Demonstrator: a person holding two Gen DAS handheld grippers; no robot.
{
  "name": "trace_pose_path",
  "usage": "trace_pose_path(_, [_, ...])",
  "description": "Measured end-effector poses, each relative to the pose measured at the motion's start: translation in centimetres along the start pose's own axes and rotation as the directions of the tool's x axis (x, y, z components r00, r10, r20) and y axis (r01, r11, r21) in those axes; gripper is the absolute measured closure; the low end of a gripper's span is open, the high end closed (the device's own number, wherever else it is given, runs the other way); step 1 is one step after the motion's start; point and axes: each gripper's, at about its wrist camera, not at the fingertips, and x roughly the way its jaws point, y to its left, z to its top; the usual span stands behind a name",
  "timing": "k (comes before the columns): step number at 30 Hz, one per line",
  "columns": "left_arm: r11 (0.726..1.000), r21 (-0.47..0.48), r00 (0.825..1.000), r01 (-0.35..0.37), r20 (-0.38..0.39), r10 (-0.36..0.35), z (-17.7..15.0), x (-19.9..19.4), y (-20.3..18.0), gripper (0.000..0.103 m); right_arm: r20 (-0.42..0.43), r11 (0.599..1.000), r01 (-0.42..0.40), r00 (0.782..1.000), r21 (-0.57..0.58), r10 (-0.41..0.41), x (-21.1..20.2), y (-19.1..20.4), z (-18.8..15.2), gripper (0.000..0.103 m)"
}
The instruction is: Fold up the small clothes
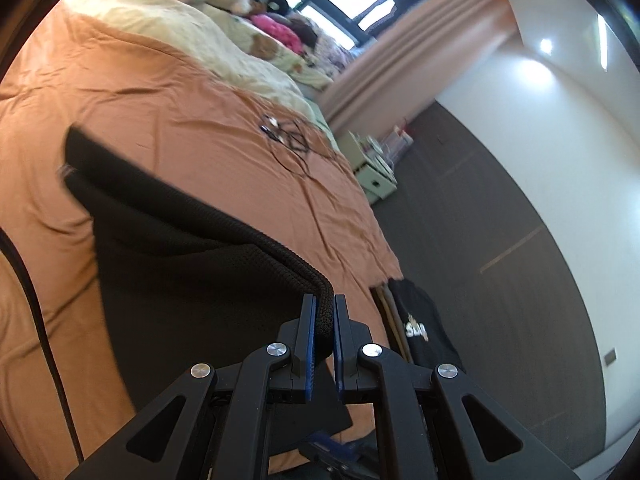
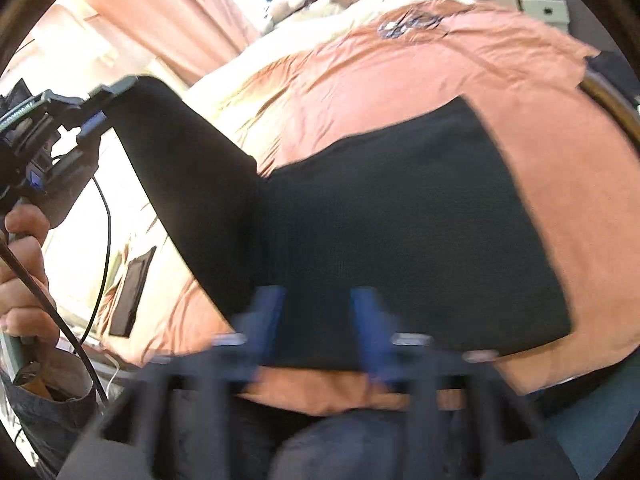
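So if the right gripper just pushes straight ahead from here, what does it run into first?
Most likely the black garment lying on the orange bedsheet: the open right gripper points down at its flat part, nothing between the fingers. The frame is blurred, so depth is uncertain.

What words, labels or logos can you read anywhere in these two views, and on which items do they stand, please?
A light logo on the black shirt hanging beside the bed: seems to begin with "S", the rest too blurred to read.
White lettering on the left gripper, seen in the right wrist view: too small and blurred to read.
Black knit garment: no text visible.
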Motion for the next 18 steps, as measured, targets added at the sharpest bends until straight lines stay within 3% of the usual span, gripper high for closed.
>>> trace_pose_path(6, [0.998,0.050,0.993,0.045,-0.112,-0.039,-2.1,5.5,-3.1,0.096,0.033,0.997,0.037,0.999,0.070,-0.039,-1.3,-2.9,-1.6,0.026])
trace_pose_path(12, [0.991,0.119,0.954,0.069,-0.298,-0.031,-5.7,11.4,-4.7,0.093,0.002,0.990,0.081,0.997,0.114,-0.081,-2.0,-6.1,-3.3,0.026])
trace_pose_path(14, [0.990,0.118,0.946,0.083,-0.321,-0.041,-6.2,11.9,-4.2,0.093,-0.001,0.989,0.087,0.996,0.122,-0.088,-2.8,-6.0,-3.5,0.026])
trace_pose_path(18, [0.990,0.140,0.947,0.024,-0.319,0.022,-6.1,11.8,-2.7,0.093,-0.005,0.989,0.103,0.995,0.104,-0.103,-2.9,-6.4,-3.4,0.026])
